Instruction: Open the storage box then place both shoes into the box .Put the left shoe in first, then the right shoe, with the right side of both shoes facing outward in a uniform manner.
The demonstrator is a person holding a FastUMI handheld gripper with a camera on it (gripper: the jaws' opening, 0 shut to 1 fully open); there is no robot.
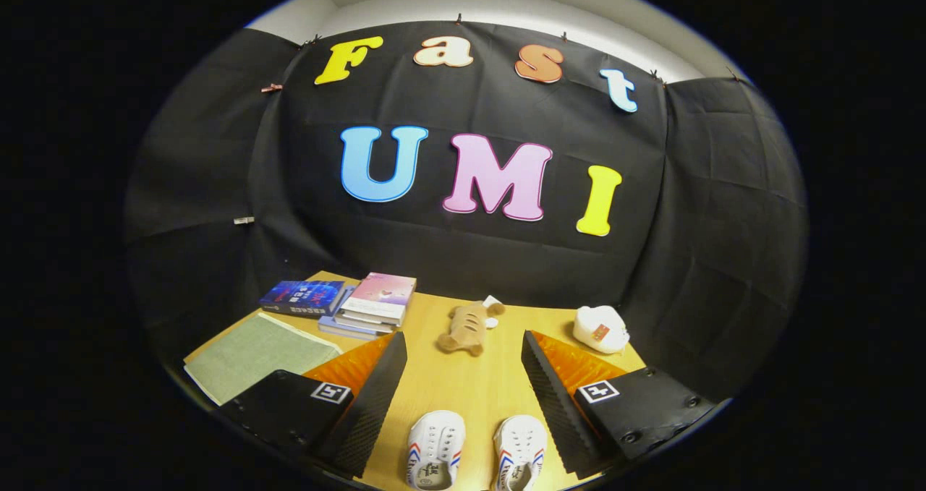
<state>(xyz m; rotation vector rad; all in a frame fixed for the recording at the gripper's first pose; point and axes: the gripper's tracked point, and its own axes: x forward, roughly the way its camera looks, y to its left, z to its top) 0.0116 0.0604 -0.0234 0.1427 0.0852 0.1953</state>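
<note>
Gripper view looks along the two fingers across a wooden table (477,382), and the gripper (463,390) holds nothing: its fingers (376,397) are spread wide apart with bare table between them. Both white shoes sit side by side in the gap at about 6 o'clock, close under the camera, toes pointing away; the shoe on the left (435,449) lies nearer the left finger, the shoe on the right (519,453) nearer the right finger, a narrow strip of table between the two. Which is the left shoe of the pair I cannot tell from here. Beyond the fingertips at 12 o'clock lies a tan plush toy (463,328); at about 1 o'clock a white lump with a tag (600,329); at 11 o'clock a stack of books (376,303) with a blue book (302,297) beside it; at 10 o'clock a flat greenish mat (253,353). By my judgement the task is at its very start: nothing is gripped, the shoes are untouched. The first step is opening the storage box, so the next move calls for swinging the gripper about to find it before any shoe is taken.
</note>
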